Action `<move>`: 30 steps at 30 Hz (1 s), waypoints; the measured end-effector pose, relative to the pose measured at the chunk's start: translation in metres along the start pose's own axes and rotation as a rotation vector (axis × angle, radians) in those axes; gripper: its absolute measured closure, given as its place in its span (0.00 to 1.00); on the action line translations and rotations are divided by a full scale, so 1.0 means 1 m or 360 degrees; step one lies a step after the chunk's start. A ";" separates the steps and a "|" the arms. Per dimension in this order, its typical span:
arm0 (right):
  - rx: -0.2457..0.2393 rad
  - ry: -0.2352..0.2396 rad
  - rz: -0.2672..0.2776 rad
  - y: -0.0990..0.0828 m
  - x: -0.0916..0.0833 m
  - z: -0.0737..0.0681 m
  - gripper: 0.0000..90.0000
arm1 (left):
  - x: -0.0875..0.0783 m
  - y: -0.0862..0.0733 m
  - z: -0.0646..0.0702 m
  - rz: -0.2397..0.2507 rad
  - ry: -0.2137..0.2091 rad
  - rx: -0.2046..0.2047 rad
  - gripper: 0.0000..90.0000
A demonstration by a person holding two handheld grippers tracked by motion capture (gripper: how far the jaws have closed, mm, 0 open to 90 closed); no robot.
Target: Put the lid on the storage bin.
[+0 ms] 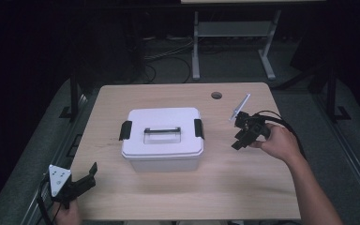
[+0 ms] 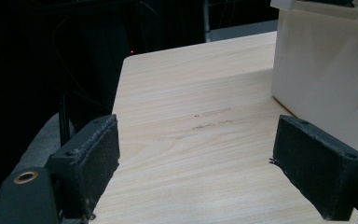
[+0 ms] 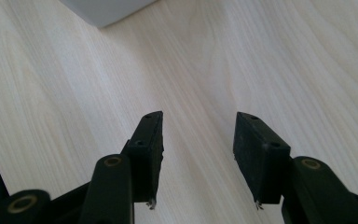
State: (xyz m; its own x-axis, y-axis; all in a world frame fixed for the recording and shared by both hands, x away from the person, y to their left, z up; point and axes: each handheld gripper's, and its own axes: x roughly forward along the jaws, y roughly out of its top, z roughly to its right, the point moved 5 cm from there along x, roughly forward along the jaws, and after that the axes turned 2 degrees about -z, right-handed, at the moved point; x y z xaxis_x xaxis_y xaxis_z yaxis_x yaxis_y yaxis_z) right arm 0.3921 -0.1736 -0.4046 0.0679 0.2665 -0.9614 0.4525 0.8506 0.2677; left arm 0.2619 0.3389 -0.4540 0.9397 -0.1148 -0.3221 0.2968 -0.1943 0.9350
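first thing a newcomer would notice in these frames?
The white lidded box in the middle of the wooden table, with a black latch at each end and a handle on top. Next, the two tongs flanking it: the left tongs at the table's near left corner and the right tongs just off the box's right side, both open with nothing between their jaws.

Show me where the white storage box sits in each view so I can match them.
High view: white storage box at the table's middle.
Left gripper view: its wall at upper right.
Right gripper view: a corner at the top edge.
Shared landmark: the wooden tabletop.
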 end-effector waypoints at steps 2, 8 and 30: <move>0.0008 0.0003 0.0008 -0.002 0.000 0.001 0.58 | 0.000 0.000 0.000 0.0004 0.0001 -0.0004 0.15; 0.0029 0.0013 0.0008 -0.011 0.005 0.002 0.58 | -0.001 0.000 0.000 0.0003 0.0007 -0.0006 0.15; 0.0105 0.0058 0.0016 -0.042 0.022 0.004 0.58 | -0.002 0.000 0.001 0.0001 0.0011 0.0006 0.15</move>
State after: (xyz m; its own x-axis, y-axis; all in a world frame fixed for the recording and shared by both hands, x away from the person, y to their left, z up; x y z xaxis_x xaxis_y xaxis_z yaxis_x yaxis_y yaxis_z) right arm 0.3783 -0.2048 -0.4374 0.0408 0.2924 -0.9554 0.5095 0.8165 0.2717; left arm 0.2602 0.3384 -0.4536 0.9411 -0.1080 -0.3205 0.2956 -0.1977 0.9346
